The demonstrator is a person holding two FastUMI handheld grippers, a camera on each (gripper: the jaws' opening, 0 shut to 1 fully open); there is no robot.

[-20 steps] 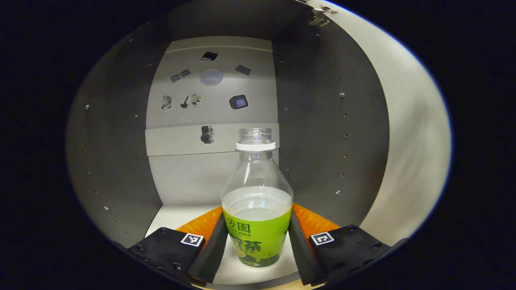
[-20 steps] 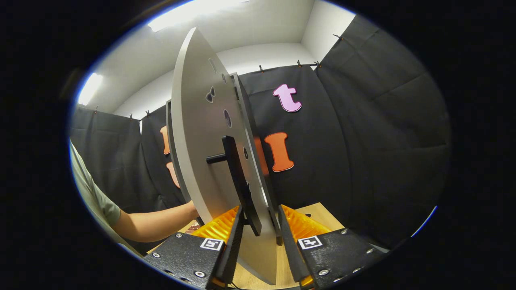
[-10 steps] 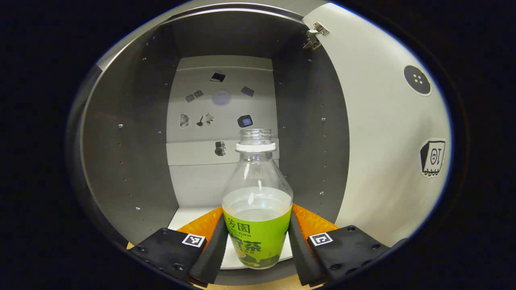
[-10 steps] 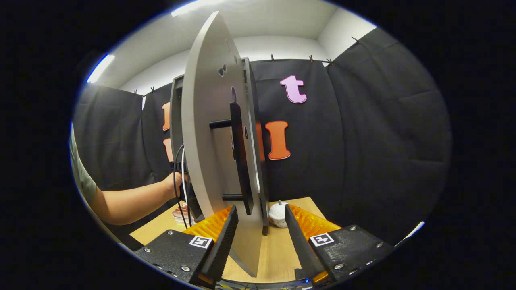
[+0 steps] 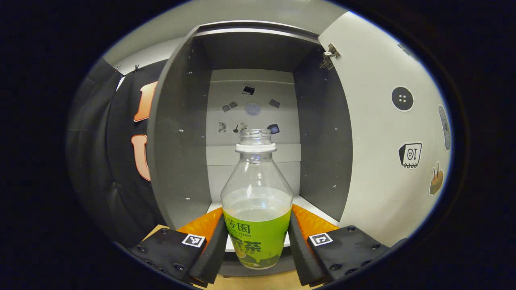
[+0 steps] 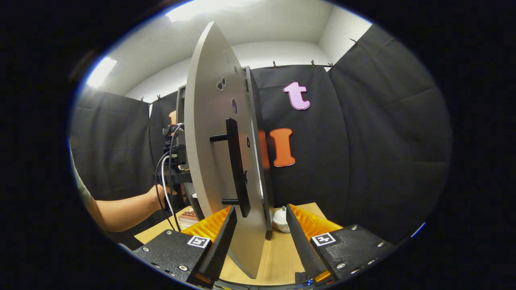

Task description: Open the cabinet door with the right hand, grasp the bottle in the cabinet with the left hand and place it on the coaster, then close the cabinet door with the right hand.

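I hold the bottle [image 5: 256, 209] clamped in my left gripper [image 5: 256, 241] fingers outside the cabinet [image 5: 177, 133]; right gripper [image 6: 258, 237] fingers stand open astride the door [image 6: 209, 133]; the next move, I judge, is locating the coaster.

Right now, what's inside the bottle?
The bottle, gripped by the left gripper, has no cap and holds pale liquid up to its green label. The label hides whatever is lower down.

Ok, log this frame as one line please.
stage: bottle out of cabinet | left hand-held gripper: shut on bottle | right hand-held gripper: open, straddling door edge | coaster: unseen
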